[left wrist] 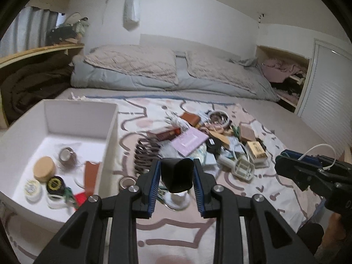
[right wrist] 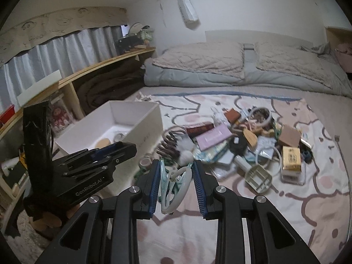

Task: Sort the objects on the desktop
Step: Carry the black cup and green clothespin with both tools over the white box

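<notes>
My left gripper [left wrist: 176, 165] is shut on a black, rounded wedge-shaped object [left wrist: 177, 176], held above the patterned cloth [left wrist: 176, 231] on the bed. To its left stands an open white box [left wrist: 112, 136] containing several small things: a cork-topped tin, small round tins and a brown strip. My right gripper [right wrist: 176, 165] is shut on a white looped cable [right wrist: 186, 182] together with a clear greenish wrapper. The same gripper shows at the right edge of the left wrist view [left wrist: 279, 160]. The mixed pile [right wrist: 213, 136] lies ahead of both grippers.
The pile includes a pink notebook [left wrist: 191, 140], a yellow carton [left wrist: 256, 150] and a white plastic grid piece [left wrist: 243, 168]. A tape roll [left wrist: 126, 182] lies by the box. Pillows and a grey duvet [left wrist: 154, 74] lie beyond, and a wooden shelf [right wrist: 88, 72] runs along the left.
</notes>
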